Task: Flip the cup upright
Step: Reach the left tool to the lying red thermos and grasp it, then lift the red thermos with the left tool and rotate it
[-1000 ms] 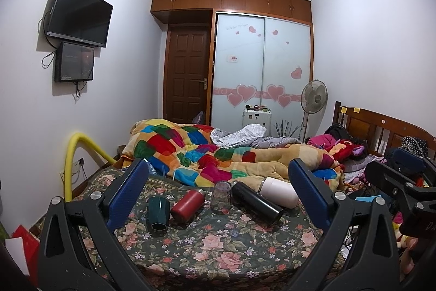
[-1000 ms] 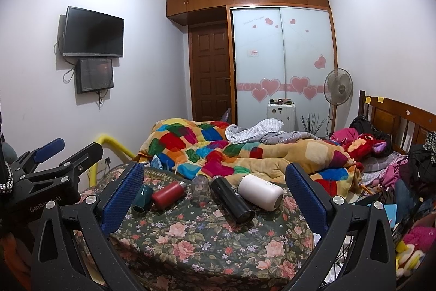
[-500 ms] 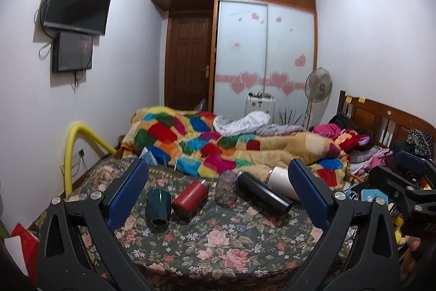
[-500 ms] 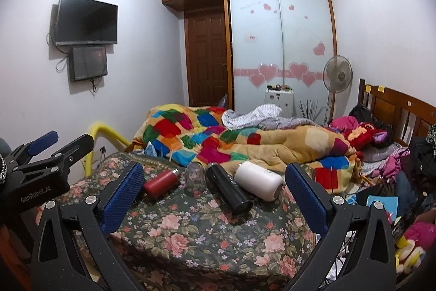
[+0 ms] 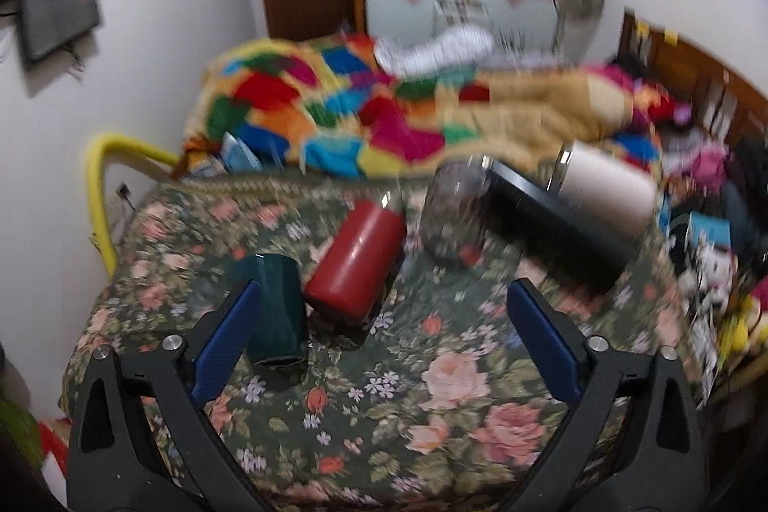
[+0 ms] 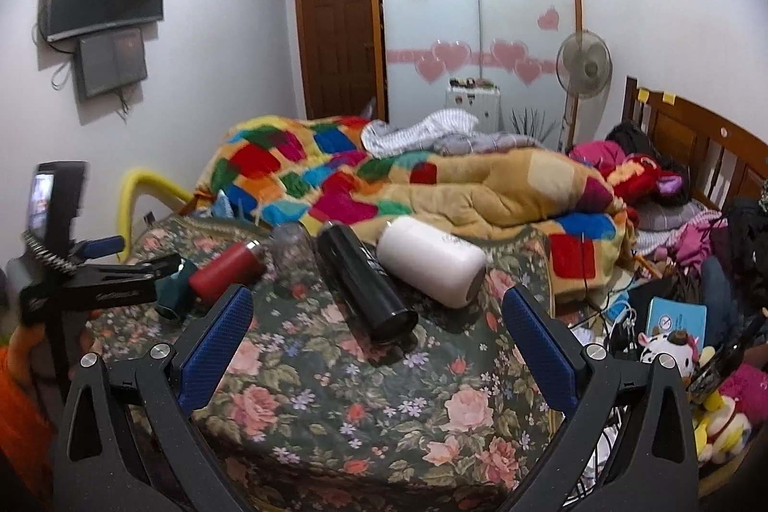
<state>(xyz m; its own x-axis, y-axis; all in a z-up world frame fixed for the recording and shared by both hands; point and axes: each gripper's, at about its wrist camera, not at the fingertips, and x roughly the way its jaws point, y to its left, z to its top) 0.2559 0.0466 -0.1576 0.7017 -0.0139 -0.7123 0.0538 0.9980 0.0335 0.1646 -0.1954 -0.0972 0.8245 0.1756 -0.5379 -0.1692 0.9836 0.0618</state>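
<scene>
Several cups lie on their sides on a floral cloth (image 5: pixel 432 392): a dark green cup (image 5: pixel 276 315), a red flask (image 5: pixel 357 260), a clear glass (image 5: pixel 453 214), a black flask (image 5: pixel 552 229) and a white flask (image 5: pixel 605 190). My left gripper (image 5: pixel 384 337) is open, low over the cloth, its left finger beside the green cup. In the right wrist view the left gripper (image 6: pixel 144 272) reaches over the green cup (image 6: pixel 173 289). My right gripper (image 6: pixel 379 341) is open and empty, in front of the black flask (image 6: pixel 365 277) and white flask (image 6: pixel 432 260); the red flask (image 6: pixel 225 272) lies left.
A colourful quilt (image 6: pixel 384 181) is heaped on the bed behind the cups. A yellow rail (image 5: pixel 103 185) stands at the left edge. Toys, cables and a blue box (image 6: pixel 677 320) clutter the right side. A fan (image 6: pixel 583 65) and wardrobe stand at the back.
My left gripper has moved forward and down towards the green cup and red flask; its view is now blurred. My right gripper has come a little closer to the black and white flasks.
</scene>
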